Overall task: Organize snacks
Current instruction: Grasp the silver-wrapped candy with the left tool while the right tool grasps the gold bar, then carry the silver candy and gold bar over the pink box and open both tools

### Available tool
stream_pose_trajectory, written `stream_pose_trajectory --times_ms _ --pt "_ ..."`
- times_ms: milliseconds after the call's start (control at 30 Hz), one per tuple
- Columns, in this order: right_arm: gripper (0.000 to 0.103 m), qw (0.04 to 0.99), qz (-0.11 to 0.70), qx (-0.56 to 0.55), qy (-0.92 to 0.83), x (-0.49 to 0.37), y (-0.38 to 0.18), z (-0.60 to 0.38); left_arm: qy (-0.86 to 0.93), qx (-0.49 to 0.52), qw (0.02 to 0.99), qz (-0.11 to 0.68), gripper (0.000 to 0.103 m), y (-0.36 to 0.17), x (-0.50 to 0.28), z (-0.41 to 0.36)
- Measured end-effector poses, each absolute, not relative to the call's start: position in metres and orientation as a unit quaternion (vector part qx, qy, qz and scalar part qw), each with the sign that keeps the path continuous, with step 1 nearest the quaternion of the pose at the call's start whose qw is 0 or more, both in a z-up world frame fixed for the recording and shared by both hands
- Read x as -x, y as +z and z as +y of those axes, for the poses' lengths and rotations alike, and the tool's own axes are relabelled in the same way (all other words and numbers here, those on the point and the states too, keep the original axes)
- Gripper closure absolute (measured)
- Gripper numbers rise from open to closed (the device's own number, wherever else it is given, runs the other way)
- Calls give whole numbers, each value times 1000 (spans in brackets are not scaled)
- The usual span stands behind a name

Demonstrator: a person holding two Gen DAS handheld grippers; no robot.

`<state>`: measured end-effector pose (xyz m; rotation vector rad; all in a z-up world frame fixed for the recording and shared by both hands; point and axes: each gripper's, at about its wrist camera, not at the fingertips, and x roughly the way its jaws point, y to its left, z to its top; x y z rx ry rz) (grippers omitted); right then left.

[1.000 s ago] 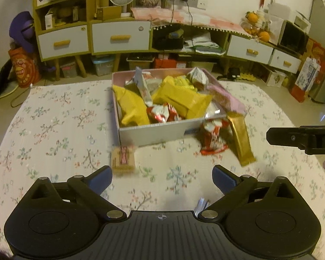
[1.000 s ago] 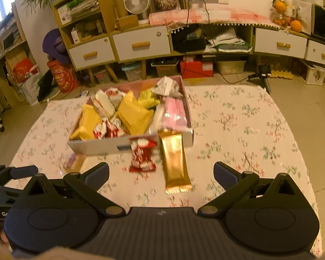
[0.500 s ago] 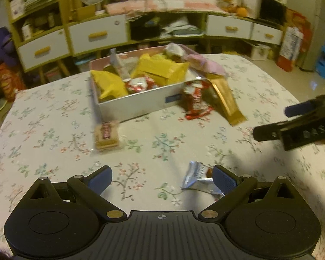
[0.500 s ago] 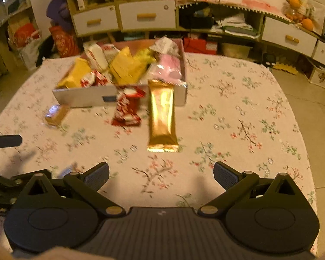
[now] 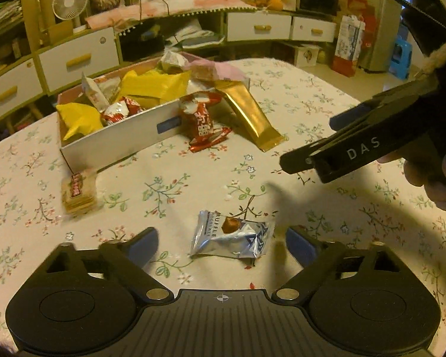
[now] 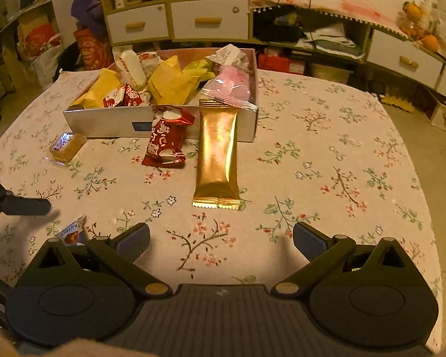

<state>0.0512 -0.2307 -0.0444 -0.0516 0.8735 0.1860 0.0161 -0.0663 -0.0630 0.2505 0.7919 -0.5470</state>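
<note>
A silver truffle chocolate packet lies on the floral tablecloth between the fingers of my left gripper. Its jaws are closing, and the pads stand clear of the wrapper on both sides. My right gripper is open over bare cloth, just short of a long gold bar. That bar leans on the white snack box, which is full of yellow, red and pink packets. A red packet rests against the box front. A biscuit packet lies near the box's left corner.
The right gripper's body and the hand holding it hang over the table at right in the left wrist view. A low cabinet with drawers stands behind the table. The table edge drops off on the right.
The left gripper has come down and forward, so the silver packet now sits between its fingers, and the jaws have narrowed a little. The right gripper has sunk closer to the table.
</note>
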Motion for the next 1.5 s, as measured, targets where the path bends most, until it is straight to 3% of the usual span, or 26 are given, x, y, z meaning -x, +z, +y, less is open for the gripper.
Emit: stream_pose_trajectory --times_ms 133,333,700,767,933,1500 --pt "1 906 413 18 87 -61 -48 -233 -261 -118 872 397 41 -67 -23 -69" --pt "11 908 414 -11 60 -79 -57 -242 -260 -110 872 400 54 -65 -29 -68" --pt "25 916 400 1 27 -94 -63 -225 -231 -85 875 416 58 -62 -41 -65" --pt "34 918 395 7 29 -94 -61 -221 -228 -85 875 418 59 -62 -41 -65" --pt "71 919 392 25 41 -93 -54 -215 -223 -84 875 421 60 -61 -41 -63" --pt "76 903 416 13 103 -76 -30 -217 -199 -46 883 422 63 -44 -53 -48"
